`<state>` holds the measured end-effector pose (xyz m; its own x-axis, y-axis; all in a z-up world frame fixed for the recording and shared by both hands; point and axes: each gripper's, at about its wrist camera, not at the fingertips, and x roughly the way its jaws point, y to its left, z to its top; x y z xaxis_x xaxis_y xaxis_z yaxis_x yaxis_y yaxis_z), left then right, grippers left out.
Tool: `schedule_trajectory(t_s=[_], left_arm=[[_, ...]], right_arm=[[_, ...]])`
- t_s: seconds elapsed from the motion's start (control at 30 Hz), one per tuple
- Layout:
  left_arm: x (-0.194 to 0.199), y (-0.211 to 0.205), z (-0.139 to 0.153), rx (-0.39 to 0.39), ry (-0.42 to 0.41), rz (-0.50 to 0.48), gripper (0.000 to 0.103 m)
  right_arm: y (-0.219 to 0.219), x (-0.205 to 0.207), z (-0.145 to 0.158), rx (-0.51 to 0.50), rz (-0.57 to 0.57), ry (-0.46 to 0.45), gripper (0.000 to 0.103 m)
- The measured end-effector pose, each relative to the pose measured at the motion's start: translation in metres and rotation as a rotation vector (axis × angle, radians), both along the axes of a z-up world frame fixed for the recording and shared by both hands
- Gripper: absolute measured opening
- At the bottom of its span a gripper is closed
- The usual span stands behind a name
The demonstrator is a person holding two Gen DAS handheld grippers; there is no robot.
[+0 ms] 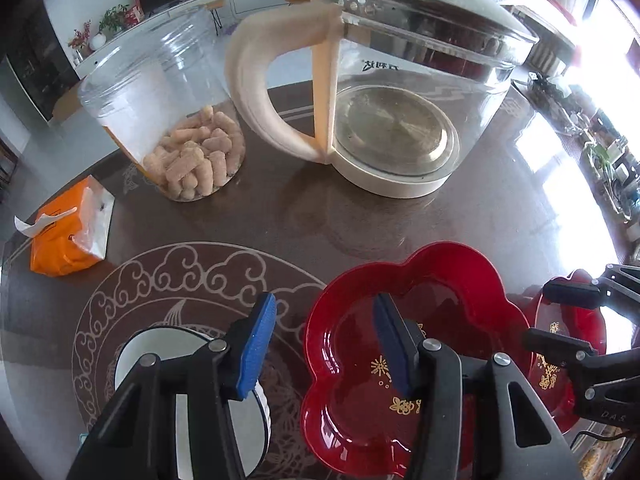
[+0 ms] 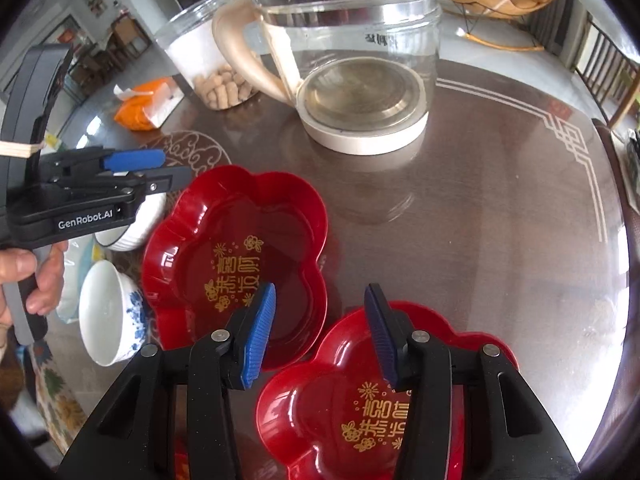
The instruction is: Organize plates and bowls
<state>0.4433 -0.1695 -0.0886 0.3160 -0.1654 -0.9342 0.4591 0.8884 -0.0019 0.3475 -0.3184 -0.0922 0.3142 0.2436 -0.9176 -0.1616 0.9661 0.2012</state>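
Note:
Two red flower-shaped plates with gold characters lie side by side on the table. The left plate [image 1: 416, 344] [image 2: 236, 248] sits under my left gripper [image 1: 324, 344], which is open and empty, its jaws straddling the plate's left rim. The right plate [image 2: 344, 404] [image 1: 568, 344] sits under my right gripper [image 2: 320, 332], open and empty over its far rim. My left gripper also shows in the right wrist view [image 2: 152, 168]. A white ribbed bowl [image 1: 180, 368] [image 2: 136, 224] lies below it. A blue-and-white bowl [image 2: 112, 312] stands at the left.
A glass kettle with a cream base [image 1: 396, 120] [image 2: 360, 92] and a clear jar of peanuts [image 1: 180, 128] [image 2: 216, 72] stand at the back of the dark glass-topped table [image 2: 500, 220]. An orange tissue pack [image 1: 68, 232] [image 2: 144, 108] lies at the left.

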Motion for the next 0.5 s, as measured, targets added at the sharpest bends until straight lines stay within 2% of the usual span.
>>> schedule_trajectory(t_s=[0.17, 0.37, 0.43, 0.47, 0.5], left_arm=[[0.006, -0.006, -0.016, 0.031, 0.018, -0.010, 0.049], [0.007, -0.015, -0.035, 0.080, 0.046, -0.012, 0.029], [0.008, -0.014, -0.036, 0.089, 0.032, 0.008, 0.021], [0.009, -0.012, -0.036, 0.072, 0.041, 0.019, 0.020], [0.010, -0.010, -0.036, 0.057, 0.054, 0.028, 0.019]], right_arm=[[0.007, 0.008, -0.014, -0.046, 0.055, 0.006, 0.046], [0.018, 0.014, -0.024, -0.094, 0.115, 0.020, 0.032], [0.019, 0.016, -0.028, -0.091, 0.117, 0.038, 0.019], [0.018, 0.017, -0.030, -0.089, 0.111, 0.050, 0.008], [0.017, 0.017, -0.030, -0.081, 0.100, 0.053, 0.008]])
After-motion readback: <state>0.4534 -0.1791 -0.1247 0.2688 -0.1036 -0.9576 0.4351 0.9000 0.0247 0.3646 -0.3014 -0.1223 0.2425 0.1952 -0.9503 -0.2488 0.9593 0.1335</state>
